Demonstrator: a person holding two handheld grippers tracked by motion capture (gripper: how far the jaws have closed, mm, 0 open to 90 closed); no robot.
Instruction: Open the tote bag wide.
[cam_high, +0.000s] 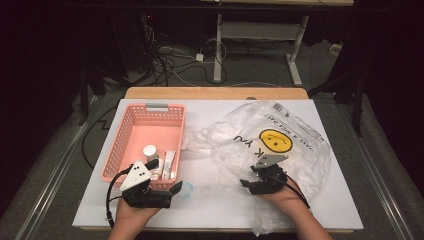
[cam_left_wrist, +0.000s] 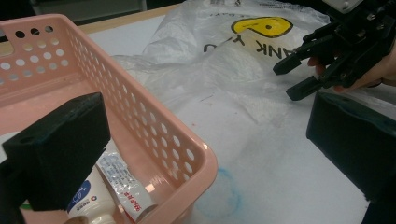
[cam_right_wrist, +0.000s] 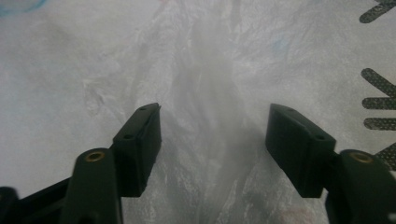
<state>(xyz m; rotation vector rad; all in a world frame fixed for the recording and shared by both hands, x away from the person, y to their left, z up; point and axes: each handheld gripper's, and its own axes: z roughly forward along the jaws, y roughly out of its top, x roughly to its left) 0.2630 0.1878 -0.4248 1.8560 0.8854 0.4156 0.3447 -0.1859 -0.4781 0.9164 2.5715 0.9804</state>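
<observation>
the bag (cam_high: 280, 145), a clear crumpled plastic one with a yellow smiley face (cam_high: 275, 140) and black lettering, lies spread over the right half of the counter (cam_high: 215, 200), its left edge reaching toward the basket (cam_high: 127, 137). the right hand-held gripper (cam_high: 249, 186) sits low on the bag's near part, jaws spread apart with a raised fold of the plastic (cam_right_wrist: 212, 140) between them; the pads do not press on it. the left hand-held gripper (cam_high: 172, 192) rests at the counter's near edge, just beside the pink basket's near right corner, jaws spread wide with nothing between them. in the basket lie a white bottle (cam_high: 150, 151) and a tube (cam_high: 169, 164). a faint blue ring (cam_left_wrist: 224, 196) marks the counter beside the basket.
</observation>
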